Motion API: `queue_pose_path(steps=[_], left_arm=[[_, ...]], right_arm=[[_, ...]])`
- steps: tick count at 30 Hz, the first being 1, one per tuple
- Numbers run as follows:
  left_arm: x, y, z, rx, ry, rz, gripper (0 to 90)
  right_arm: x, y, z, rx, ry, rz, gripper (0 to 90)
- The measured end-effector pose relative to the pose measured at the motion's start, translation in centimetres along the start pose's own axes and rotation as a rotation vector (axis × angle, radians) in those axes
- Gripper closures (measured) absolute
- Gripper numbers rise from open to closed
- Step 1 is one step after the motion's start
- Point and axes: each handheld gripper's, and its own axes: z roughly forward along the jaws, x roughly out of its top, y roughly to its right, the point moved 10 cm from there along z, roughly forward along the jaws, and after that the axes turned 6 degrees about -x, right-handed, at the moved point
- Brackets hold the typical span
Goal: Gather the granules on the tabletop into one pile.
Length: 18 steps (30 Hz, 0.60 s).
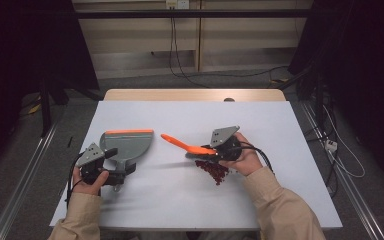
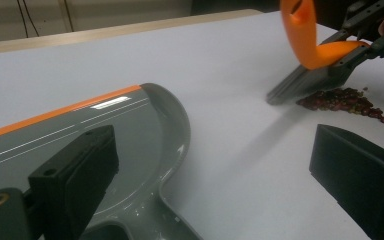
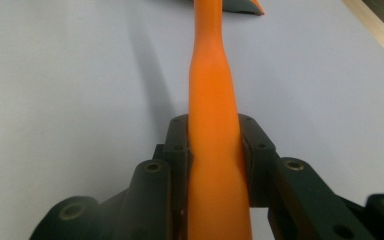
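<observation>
Sweeping setup: right gripper [image 1: 206, 150] clamps orange brush [image 1: 182, 144] handle at frame centre, bristles beside loose red beans [image 1: 212, 170]. Brush light, stiff; beans scatter easily. Left gripper [image 2: 220, 165] jaws wide around grey dustpan [image 1: 127, 145] handle, centre-left, not pressing.

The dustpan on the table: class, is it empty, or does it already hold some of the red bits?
Empty. The dustpan shows a bare grey tray in the high view; the red bits lie apart on the table, beside the brush.

Cables [image 1: 177, 55] trail over the floor behind the white table [image 1: 280, 125].
</observation>
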Motion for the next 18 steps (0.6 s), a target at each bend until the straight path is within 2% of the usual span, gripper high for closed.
queue_pose_path(steps=[2,4,5,7,13,16,18], left_arm=[[0.0,0.0,0.0,-0.002,0.000,0.000,5.3],[0.0,0.1,0.1,-0.004,0.002,0.001,5.3],[0.0,0.1,0.1,-0.005,0.001,0.002,5.3],[0.1,0.1,0.1,-0.005,0.002,0.002,5.2],[0.1,0.1,0.0,-0.003,0.003,0.002,5.3],[0.2,0.1,0.0,-0.002,0.009,0.001,5.3],[0.1,0.1,0.0,-0.002,0.007,0.003,5.2]], right_arm=[[-0.2,-0.1,-0.6,0.009,-0.006,0.005,71.3],[-0.5,0.2,-1.1,-0.013,-0.014,0.013,71.3],[-0.6,0.4,-1.5,-0.030,-0.008,0.025,71.3],[-0.5,0.9,-2.2,-0.048,0.021,0.077,71.3],[-1.9,2.3,-4.2,-0.162,-0.001,0.187,71.3],[-2.8,2.7,-5.0,-0.224,-0.002,0.264,71.2],[-3.6,2.8,-5.3,-0.267,-0.008,0.292,71.3]])
